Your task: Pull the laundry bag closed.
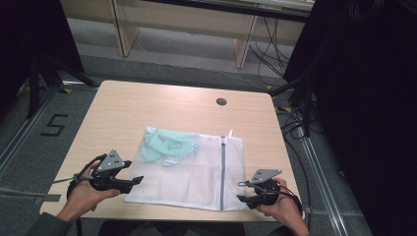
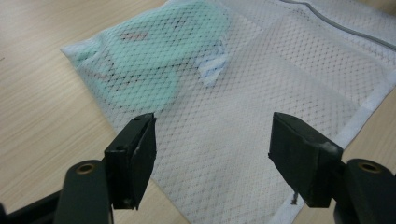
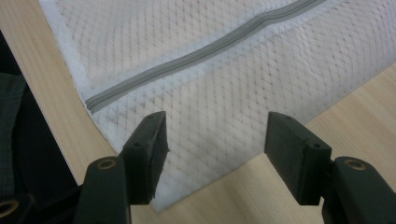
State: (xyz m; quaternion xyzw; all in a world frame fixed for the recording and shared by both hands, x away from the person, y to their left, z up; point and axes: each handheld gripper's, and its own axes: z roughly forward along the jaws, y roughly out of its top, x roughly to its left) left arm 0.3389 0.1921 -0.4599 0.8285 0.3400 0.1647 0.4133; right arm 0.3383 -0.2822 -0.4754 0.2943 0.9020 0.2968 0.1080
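Both tongs, left point(image 1: 139, 180) and right point(image 1: 242, 198), are gaping empty at the near corners of a mesh laundry bag point(image 1: 196, 172) lying mid-worktop point(image 1: 123, 105); thin netting is risking slipping or snagging

1. A mesh bag point(image 1: 196, 172) is laid flat on the table point(image 1: 123, 108), near the front edge.
2. A cloth point(image 1: 164, 145) is kept inside the bag, at its back left.
3. The left gripper point(image 1: 137, 180) is held at the bag's left edge, the right gripper point(image 1: 242, 191) at its right.
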